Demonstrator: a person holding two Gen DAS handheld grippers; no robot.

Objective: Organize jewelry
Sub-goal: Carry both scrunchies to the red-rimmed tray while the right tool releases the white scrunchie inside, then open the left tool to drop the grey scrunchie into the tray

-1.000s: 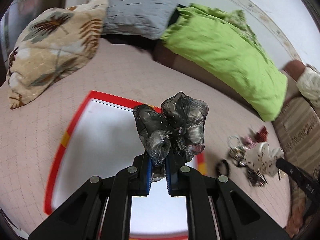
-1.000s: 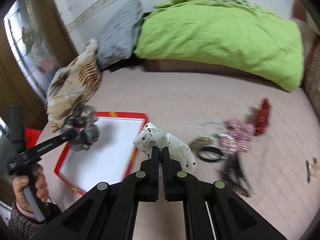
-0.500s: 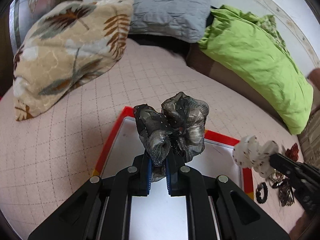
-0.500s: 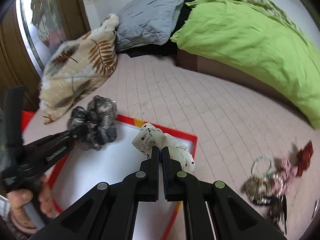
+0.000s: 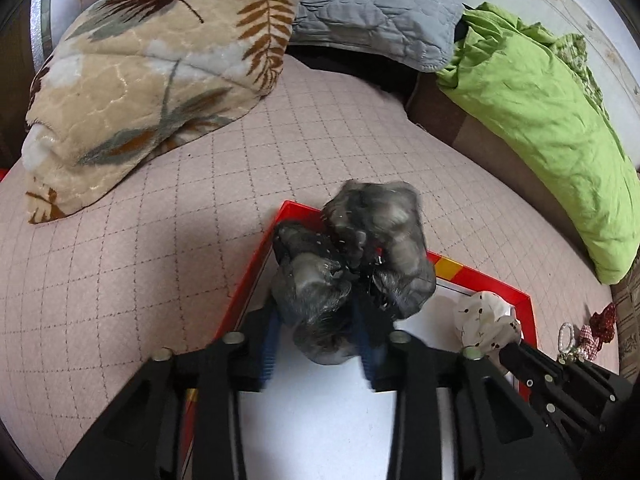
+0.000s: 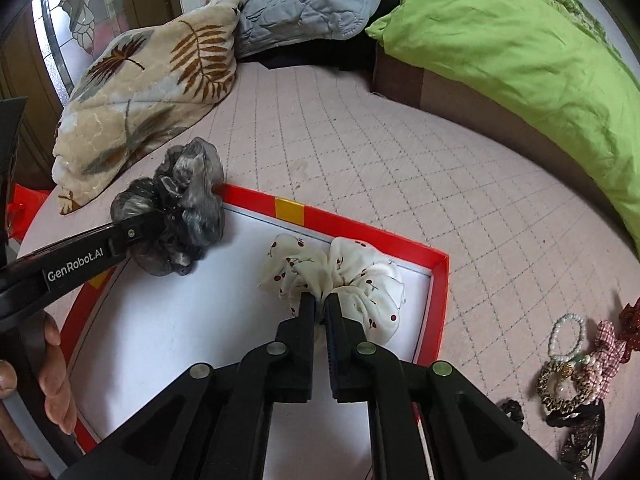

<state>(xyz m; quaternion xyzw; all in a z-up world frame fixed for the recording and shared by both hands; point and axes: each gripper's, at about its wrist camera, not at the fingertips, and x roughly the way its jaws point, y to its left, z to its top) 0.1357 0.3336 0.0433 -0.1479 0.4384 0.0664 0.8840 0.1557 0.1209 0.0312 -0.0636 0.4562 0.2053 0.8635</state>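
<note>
A red-rimmed tray (image 6: 360, 228) with a white floor lies on the pink quilted bed. My left gripper (image 5: 318, 344) hangs over the tray's far left corner. Its jaws are opening, and the grey sheer scrunchie (image 5: 352, 256) sits loosely between them, blurred. The right wrist view shows the same grey scrunchie (image 6: 180, 208) at the tray's rim. My right gripper (image 6: 320, 304) pinches the white cherry-print scrunchie (image 6: 352, 276), which rests on the tray floor near the far right corner. Its jaws are starting to open, with fabric still caught between the tips.
A pile of bracelets and hair ties (image 6: 576, 360) lies on the bed right of the tray. A leaf-print pillow (image 6: 152, 92), a grey pillow (image 6: 312, 4) and a green blanket (image 6: 520, 40) lie beyond. A person's hand (image 6: 52, 380) holds the left gripper's handle.
Both grippers came away from the jewelry pile to over the tray and sank. The left jaws spread apart around the grey scrunchie. The white scrunchie now touches the tray floor.
</note>
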